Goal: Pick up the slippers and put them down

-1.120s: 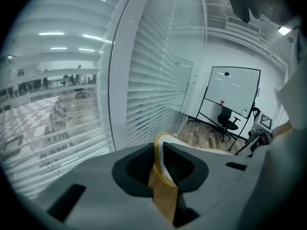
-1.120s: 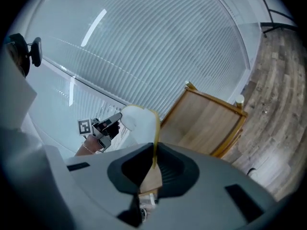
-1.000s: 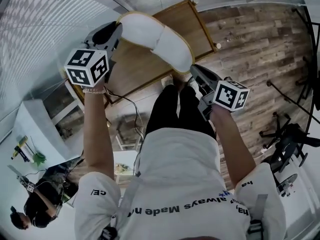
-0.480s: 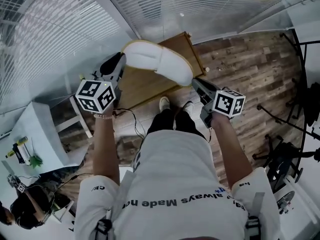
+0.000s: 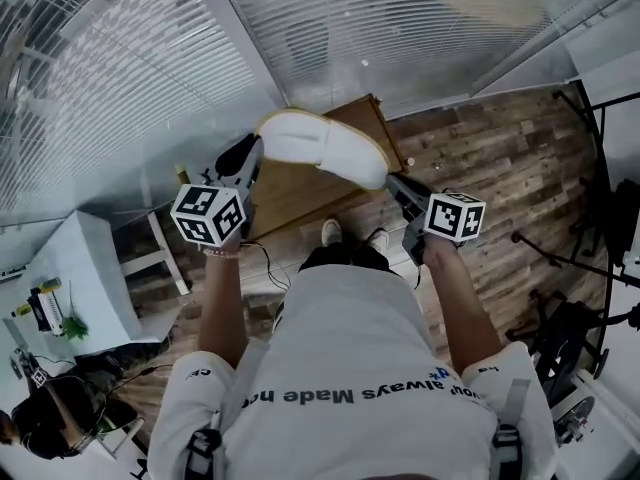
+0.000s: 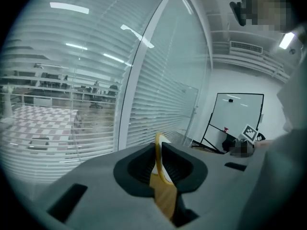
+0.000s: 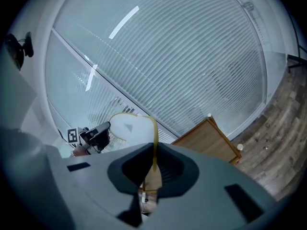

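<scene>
A white slipper (image 5: 325,146) with a tan rim is held up in the air, lying roughly level between two hand-held grippers. It hangs above the near part of a low wooden table (image 5: 290,190) and rests on nothing.

The left gripper (image 5: 254,154) has one end of the slipper. In the left gripper view its jaws are nearly together, pinching the tan rim (image 6: 160,176), which stands on edge between them. The right gripper (image 5: 394,182) has the other end. In the right gripper view its jaws are almost fully closed on the thin rim (image 7: 153,150), and the slipper's white body (image 7: 128,128) stretches away to the left gripper (image 7: 106,127) on the far side.

Each gripper carries a marker cube, the left one (image 5: 210,215) and the right one (image 5: 456,216), just above the person's hands.

Seen from above, the person wears a white shirt (image 5: 340,358). Their shoes (image 5: 329,232) stand on the plank floor (image 5: 480,168) beside the table's near edge. Behind the table is a glass wall covered by white blinds (image 5: 350,28).
</scene>
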{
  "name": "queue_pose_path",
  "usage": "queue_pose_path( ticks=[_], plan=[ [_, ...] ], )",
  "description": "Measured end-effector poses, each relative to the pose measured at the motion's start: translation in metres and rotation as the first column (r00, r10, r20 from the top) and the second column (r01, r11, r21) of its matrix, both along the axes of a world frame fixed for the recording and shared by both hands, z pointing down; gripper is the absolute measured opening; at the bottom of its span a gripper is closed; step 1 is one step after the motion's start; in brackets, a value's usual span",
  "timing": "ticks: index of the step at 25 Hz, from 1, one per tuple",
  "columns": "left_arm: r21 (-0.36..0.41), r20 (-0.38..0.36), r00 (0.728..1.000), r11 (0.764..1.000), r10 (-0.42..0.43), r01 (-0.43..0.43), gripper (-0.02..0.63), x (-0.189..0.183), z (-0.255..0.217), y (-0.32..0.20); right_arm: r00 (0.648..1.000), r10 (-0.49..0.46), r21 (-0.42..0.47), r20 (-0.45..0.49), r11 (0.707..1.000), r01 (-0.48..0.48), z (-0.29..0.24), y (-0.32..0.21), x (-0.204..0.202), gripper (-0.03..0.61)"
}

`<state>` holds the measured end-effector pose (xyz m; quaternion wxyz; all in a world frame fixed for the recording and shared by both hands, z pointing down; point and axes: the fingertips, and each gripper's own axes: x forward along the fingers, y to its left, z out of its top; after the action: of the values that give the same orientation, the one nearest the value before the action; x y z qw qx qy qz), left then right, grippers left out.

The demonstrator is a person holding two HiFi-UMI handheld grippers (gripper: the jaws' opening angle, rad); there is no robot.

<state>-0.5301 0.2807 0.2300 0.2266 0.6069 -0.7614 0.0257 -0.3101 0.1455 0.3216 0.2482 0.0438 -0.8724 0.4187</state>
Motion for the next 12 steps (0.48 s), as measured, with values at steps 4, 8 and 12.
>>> queue_pose_path(
  ticks=[4, 8, 12],
  plan=[
    [0.002, 0.003, 0.999, 0.999, 0.033, -0.033, 0.048, 0.001, -0.003, -0.008, 1.0, 0.026, 0.005, 0.004, 1.0, -0.026, -0.002, -0.001, 0.004, 0.028],
    [0.006, -0.006, 0.997, 0.997, 0.082, -0.082, 0.046, 0.018, -0.002, -0.03, 0.997, 0.073, 0.009, 0.002, 0.997, -0.073, -0.001, -0.014, 0.025, 0.028],
    [0.014, -0.014, 0.987, 0.987, 0.162, -0.162, 0.044, 0.039, -0.001, -0.053, 0.989, 0.147, 0.019, -0.003, 0.989, -0.147, -0.002, -0.021, 0.053, 0.028]
  ],
)
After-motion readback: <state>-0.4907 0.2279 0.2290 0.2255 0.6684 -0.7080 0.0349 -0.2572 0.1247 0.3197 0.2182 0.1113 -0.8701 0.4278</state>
